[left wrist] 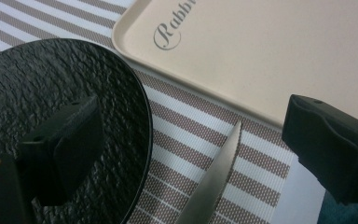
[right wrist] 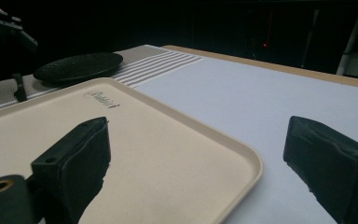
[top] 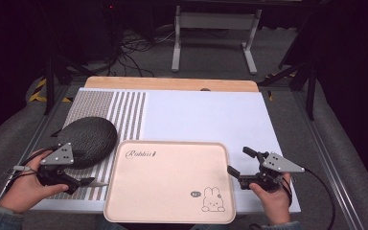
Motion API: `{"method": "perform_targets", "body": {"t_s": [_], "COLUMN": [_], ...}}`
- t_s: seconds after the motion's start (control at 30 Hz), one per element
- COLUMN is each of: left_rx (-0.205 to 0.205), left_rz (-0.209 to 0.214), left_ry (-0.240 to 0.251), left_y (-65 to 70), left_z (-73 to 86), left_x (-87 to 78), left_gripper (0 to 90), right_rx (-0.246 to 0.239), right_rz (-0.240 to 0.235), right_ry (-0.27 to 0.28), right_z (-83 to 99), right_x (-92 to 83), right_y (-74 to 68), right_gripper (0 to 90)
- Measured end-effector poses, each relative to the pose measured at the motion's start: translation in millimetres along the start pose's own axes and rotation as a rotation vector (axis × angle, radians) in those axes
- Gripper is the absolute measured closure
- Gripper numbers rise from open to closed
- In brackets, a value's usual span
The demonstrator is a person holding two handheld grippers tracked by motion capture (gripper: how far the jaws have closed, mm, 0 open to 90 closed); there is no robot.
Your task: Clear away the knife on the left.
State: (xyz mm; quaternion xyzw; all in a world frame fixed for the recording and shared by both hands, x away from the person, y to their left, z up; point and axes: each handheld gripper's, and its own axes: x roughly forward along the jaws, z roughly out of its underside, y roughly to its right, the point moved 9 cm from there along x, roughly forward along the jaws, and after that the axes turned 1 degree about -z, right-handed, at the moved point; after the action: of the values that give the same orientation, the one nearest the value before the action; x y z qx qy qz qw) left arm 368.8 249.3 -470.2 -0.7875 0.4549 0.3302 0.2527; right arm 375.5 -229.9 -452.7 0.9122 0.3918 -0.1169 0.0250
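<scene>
The left gripper (top: 84,182) is hovering over the striped mat (top: 124,112), jaws spread wide in its own view, a serrated knife (left wrist: 212,179) lying between them (its handle is cut off at the bottom edge). Whether anything is touching the blade cannot be told. The black plate (top: 87,140) is sitting at the gripper's 12 o'clock. The right gripper (top: 238,168) is gaping wide, straddling the beige tray's (top: 172,211) right rim.

Matt beige plastic tray (top: 170,184), rough black plate (top: 87,139), woven striped mat (top: 124,112).
</scene>
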Motion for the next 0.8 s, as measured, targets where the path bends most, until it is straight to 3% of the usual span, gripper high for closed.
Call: {"method": "perform_targets", "body": {"t_s": [0.2,0.5,0.57,0.8], "left_rx": [0.044,0.091,0.077,0.080], "left_rz": [-0.003,0.028,0.056,0.052], "left_ry": [-0.089,-0.196,-0.213,-0.263], "left_y": [-2.1,-1.5,-1.1,-6.1], "left_z": [4.9,11.7,12.9,16.7], "left_x": [-3.5,-4.9,-5.0,-7.6], "left_gripper": [8.4,11.0,12.0,15.4], "right_rx": [0.009,0.020,0.034,0.044], "right_rz": [-0.007,-0.015,-0.024,-0.036], "right_ry": [0.011,0.031,0.040,0.060], "right_z": [-0.9,-2.2,-2.7,-6.5], "right_x": [-1.6,-2.6,-2.6,-2.0], "right_y": [-0.4,0.0,-0.5,0.2], "right_gripper": [8.0,7.6,7.5,7.4]}}
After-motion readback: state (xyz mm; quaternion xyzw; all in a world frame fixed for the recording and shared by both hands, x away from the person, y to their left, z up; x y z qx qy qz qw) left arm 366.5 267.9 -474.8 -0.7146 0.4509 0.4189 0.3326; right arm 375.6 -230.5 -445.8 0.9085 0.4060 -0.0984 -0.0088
